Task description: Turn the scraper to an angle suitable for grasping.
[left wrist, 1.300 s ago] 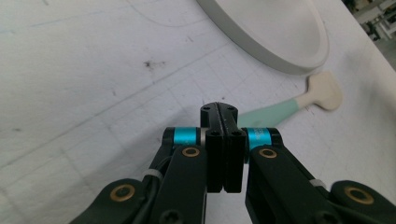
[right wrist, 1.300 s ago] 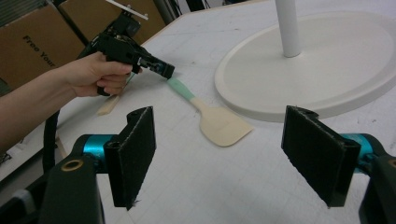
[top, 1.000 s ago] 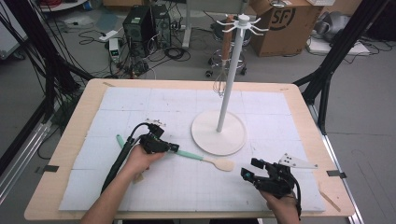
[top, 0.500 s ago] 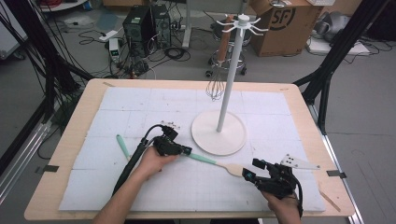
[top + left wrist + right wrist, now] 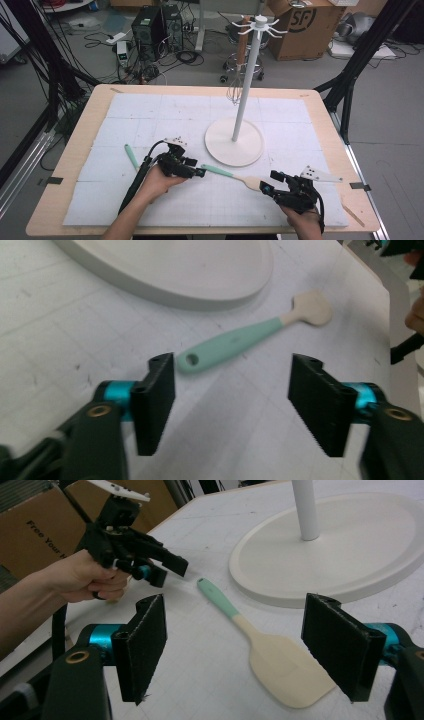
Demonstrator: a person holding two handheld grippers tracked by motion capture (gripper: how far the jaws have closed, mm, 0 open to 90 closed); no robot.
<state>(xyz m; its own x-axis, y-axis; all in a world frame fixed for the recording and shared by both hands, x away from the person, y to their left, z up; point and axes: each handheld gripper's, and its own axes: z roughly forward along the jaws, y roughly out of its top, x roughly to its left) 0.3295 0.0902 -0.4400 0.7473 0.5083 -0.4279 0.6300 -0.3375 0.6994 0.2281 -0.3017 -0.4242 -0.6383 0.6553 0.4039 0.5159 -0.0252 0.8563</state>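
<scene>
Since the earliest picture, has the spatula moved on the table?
Yes. The spatula has slid toward the right of the high view, its blade now past the stand's round base, nearer the right hand-held gripper.

The round stand base beyond the left gripper is cut off by the top edge in the left gripper view. In the right gripper view, the pole beyond the right gripper is cropped at the top. Box lettering is partly cut off.

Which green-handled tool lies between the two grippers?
The spatula with the cream blade, lying between both grippers in front of the stand's base. The other green tool lies off to the left.
</scene>
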